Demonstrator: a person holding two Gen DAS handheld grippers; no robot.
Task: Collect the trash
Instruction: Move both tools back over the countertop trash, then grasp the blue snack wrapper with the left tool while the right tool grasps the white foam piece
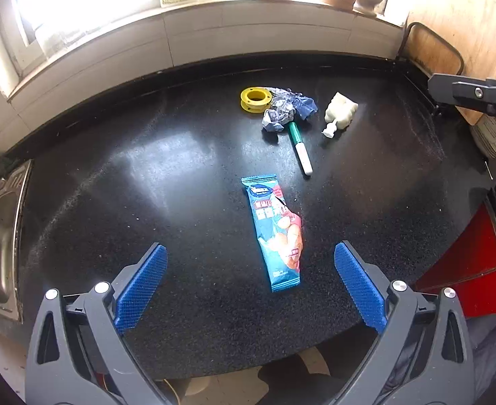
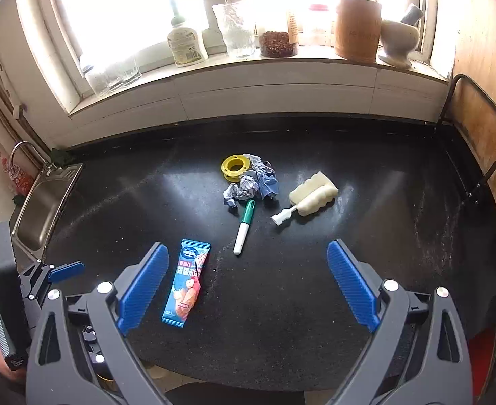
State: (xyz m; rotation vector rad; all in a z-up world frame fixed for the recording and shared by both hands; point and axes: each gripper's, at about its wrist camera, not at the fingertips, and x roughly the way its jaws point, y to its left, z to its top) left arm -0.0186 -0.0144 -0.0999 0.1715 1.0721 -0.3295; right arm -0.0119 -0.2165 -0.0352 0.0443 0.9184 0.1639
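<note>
While nothing is yet gripped: black desk point(image 2: 349, 182), loose litter, both tools idle.

Largest first: desk, sink point(image 2: 45, 202) at its left end; blue snack wrapper point(image 2: 187, 283) flat near the front edge, likely nearest pick; foam brush head point(image 2: 313, 194), green-and-white pen point(image 2: 243, 226), crumpled foil wad point(image 2: 253, 184) and yellow spool point(image 2: 235, 166) clustered mid-desk, wad touching spool and pen tip. Left tool point(image 1: 250, 276) spread wide, above the wrapper's lower half, touching nothing. Right tool point(image 2: 248, 276) likewise wide, empty, wrapper just beside its left pad.

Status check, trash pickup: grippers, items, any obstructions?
Left gripper and right gripper open, empty. Snack wrapper flat on counter, ungrabbed. Nothing blocking.
</note>
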